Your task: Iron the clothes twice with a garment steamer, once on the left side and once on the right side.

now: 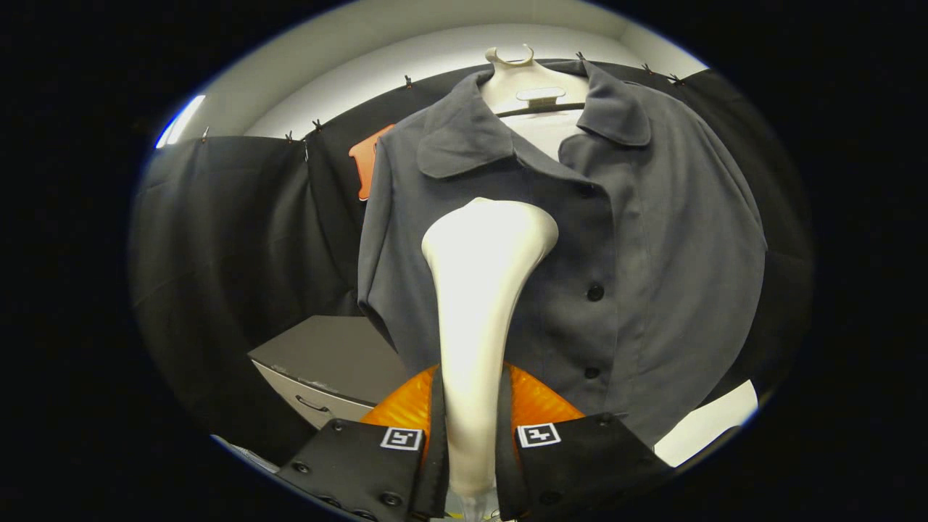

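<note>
The tongs (471, 464) were clamped on the neck of a cream plastic garment steamer (480, 290), whose flared head rose against the left front of a dark grey buttoned shirt (638, 239). The shirt hung on a pale mannequin hanger (533, 90) before black cloth (232, 246) under a white wall. A grey drawer cabinet (326, 370) stood below the shirt's sleeve.

The black two-finger tongs (471, 464) with orange ribbed inner pads are seen pointing forward and slightly upward. Both fingers (362, 464) are pressed against the narrow handle of the white, smooth-plastic garment steamer (482, 290), one on each side, so that it is clamped between them. A square black-and-white marker is carried on each finger's upper face.
</note>
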A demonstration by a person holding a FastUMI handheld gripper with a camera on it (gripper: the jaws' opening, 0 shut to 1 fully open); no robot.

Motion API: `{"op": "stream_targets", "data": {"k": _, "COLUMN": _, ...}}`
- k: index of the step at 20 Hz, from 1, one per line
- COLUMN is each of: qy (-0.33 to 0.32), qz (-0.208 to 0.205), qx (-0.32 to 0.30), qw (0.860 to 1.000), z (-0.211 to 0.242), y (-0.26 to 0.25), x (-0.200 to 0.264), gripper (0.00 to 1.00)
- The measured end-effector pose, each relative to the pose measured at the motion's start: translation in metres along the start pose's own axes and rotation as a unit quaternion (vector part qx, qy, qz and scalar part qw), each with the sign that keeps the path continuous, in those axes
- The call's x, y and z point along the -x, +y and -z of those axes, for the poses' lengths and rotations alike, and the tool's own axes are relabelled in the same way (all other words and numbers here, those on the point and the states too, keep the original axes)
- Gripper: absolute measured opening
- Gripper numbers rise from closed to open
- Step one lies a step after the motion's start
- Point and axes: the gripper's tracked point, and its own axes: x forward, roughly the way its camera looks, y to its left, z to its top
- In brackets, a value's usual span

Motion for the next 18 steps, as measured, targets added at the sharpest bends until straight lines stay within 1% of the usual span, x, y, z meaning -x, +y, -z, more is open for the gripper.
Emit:
{"op": "stream_targets", "data": {"k": 5, "qy": 0.019, "qz": 0.002, "qx": -0.003, "qw": 1.000, "z": 0.028, "y": -0.006, "x": -0.003, "gripper": 0.34}}
{"op": "stream_targets", "data": {"k": 14, "qy": 0.077, "qz": 0.008, "qx": -0.003, "qw": 0.997, "z": 0.092, "y": -0.020, "x": -0.001, "gripper": 0.34}}
{"op": "stream_targets", "data": {"k": 18, "qy": 0.092, "qz": 0.013, "qx": -0.004, "qw": 0.996, "z": 0.114, "y": -0.026, "x": -0.002, "gripper": 0.34}}
